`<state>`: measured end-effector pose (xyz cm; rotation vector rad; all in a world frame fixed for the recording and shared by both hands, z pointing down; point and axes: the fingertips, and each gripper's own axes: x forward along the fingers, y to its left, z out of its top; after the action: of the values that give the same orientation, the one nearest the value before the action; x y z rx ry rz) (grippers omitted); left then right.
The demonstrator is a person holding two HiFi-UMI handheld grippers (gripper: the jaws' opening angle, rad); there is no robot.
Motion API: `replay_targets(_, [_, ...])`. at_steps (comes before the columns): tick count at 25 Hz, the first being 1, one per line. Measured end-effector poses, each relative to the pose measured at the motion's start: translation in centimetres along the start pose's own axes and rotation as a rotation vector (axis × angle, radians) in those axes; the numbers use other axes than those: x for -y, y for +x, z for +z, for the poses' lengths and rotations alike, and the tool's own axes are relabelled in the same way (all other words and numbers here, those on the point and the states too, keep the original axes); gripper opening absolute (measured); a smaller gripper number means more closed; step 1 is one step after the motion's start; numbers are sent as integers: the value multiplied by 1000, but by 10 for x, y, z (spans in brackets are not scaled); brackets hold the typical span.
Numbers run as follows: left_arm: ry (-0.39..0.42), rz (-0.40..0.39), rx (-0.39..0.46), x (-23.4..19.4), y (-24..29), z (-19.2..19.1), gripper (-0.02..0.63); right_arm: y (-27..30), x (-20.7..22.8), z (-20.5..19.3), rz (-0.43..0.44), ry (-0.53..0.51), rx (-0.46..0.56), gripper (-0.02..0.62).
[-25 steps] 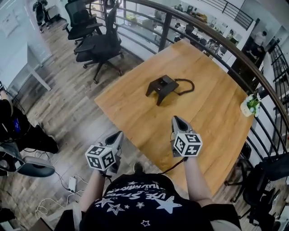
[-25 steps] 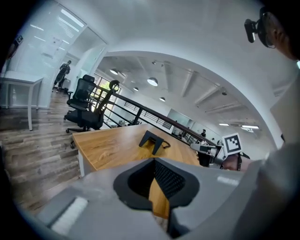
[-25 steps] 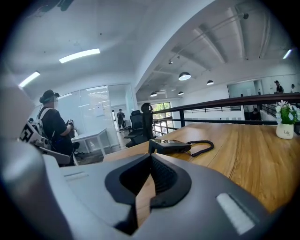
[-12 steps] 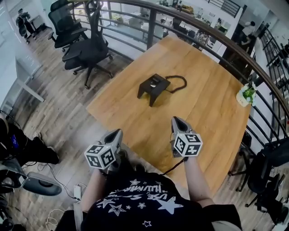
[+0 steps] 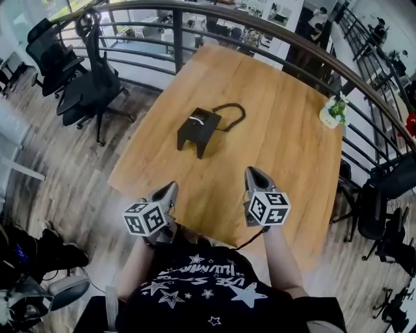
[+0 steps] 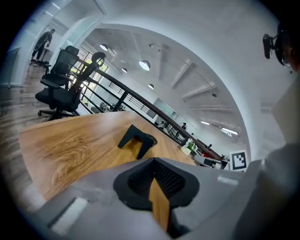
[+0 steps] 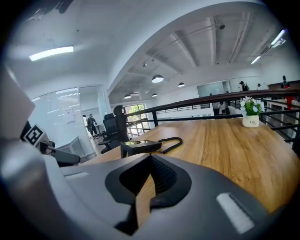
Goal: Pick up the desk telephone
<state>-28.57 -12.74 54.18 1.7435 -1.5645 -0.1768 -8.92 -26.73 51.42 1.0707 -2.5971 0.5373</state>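
From the head view, the phone [image 5: 198, 130] sits on the wooden table [image 5: 286, 156], toward its far left part, with its cord [image 5: 231, 110] looped on the wood just behind it. The left gripper [image 5: 170, 188] hangs at the table's near edge and the right gripper [image 5: 252, 172] over the near part of the top. Both point toward the phone and are well short of it. A small plant [image 5: 335, 112] stands near the far right edge. A black chair [image 5: 91, 91] is on the floor to the left, and a curved railing [image 5: 195, 8] runs behind the table.

In the left gripper view, the left gripper [image 6: 153, 164] has its jaws drawn together, only a thin sliver of wood showing between the fingers and nothing held. The phone [image 6: 137, 139] stands ahead on the table [image 6: 70, 145], apart from the tips. The chair [image 6: 58, 89] is off to the left.

In the right gripper view, the right gripper [image 7: 150, 159] likewise has its jaws closed to a narrow slit, empty. The phone [image 7: 140, 146] lies ahead and slightly left, its cord [image 7: 171, 142] curling to its right. The plant [image 7: 251, 112] stands far off on the right of the table [image 7: 234, 145].
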Motion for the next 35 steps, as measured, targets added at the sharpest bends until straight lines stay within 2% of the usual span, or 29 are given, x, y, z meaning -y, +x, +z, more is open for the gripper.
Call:
replay_targets(6, [-25,-109,-49,3,36,14,18,-7,16,-3,-106,46,17,3])
replay_targets(8, [-30,-147,-68,5,48,19,98,-9,21,-4,-143,61,26,3])
replay_targets(11, [-60,-203,-106,6,65,23,154,-8,26,-6,-184,82,37,2])
replay_targets(12, [-81,-225,-122,7,71,24,208,-8,27,-7,-195,87,38,2])
replay_targets(13, [-107,-246,-137,8,77,25,306,-8,28,-8,-207,92,39,3])
replay_targets(14, [-133,-266,-148,10,82,27,373,-8,29,-9,-218,98,40,3])
replay_targets(17, [-194,-294,-158,11,98,35,431,-11,34,-12,-253,114,43,3])
replay_targets(21, [-283,-293,-153,3,119,46,436,-15,44,-16,-301,137,46,3])
replay_targets(28, [-493,-295,-121,-9,155,60,436,-13,57,-22,-360,164,35,3])
replay_targets(35, [-570,-269,-66,-21,178,63,436,-6,63,-25,-376,174,13,3])
